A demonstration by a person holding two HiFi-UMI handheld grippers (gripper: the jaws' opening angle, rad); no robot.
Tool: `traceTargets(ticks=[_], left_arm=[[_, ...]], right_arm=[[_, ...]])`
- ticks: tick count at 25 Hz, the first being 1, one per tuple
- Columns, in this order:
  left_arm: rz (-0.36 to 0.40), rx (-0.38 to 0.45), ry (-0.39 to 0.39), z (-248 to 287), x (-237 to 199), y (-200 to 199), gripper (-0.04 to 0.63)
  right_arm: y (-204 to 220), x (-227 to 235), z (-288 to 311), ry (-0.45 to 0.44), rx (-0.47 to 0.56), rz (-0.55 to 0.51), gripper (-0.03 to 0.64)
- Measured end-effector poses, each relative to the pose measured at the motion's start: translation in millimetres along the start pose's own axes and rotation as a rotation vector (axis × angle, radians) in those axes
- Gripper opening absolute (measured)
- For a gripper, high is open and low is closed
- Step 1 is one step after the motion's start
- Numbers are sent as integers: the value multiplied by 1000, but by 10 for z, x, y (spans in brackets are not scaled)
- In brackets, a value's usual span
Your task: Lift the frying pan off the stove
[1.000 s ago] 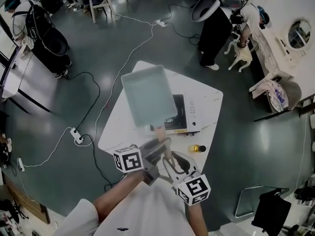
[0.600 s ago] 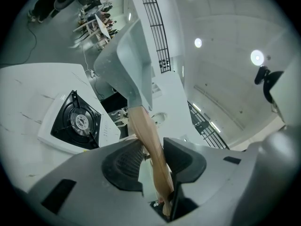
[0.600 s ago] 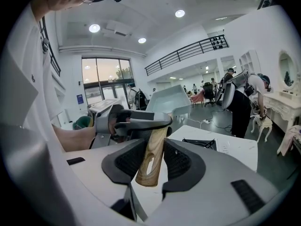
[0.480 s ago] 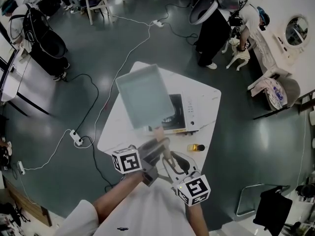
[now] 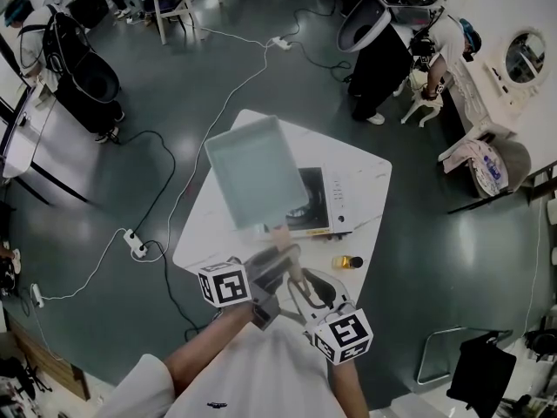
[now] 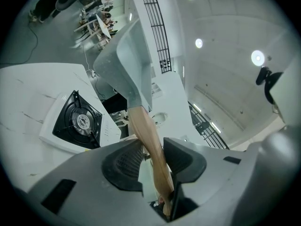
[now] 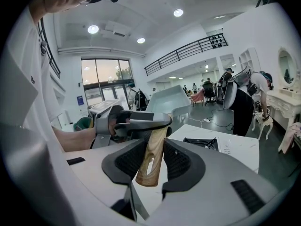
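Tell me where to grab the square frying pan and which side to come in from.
Grip the wooden handle, coming from its free end on the person's side. It is the only narrow part; the frying pan body is broad. The left hand-held gripper and right hand-held gripper are both shut on it, with the pan held above the stove.

The raised frying pan (image 5: 254, 171) hangs over the stove's (image 5: 335, 200) left part and blocks the way in from that side. Right of the stove the table (image 5: 372, 185) is open. Nearer than the stove stands a small bottle (image 5: 350, 262), seemingly apart from it.
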State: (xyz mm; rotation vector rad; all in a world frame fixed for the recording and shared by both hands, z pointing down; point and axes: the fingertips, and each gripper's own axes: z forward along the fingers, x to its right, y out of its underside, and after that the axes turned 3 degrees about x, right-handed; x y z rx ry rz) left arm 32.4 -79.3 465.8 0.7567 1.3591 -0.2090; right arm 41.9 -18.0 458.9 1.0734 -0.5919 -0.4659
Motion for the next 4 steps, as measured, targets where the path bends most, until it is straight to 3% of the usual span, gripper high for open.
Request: traceTargets(ticks=[4], left_arm=[[3, 2, -4, -13, -27, -10, 129]], right_arm=[[-4, -11, 12, -2, -1, 0, 118]])
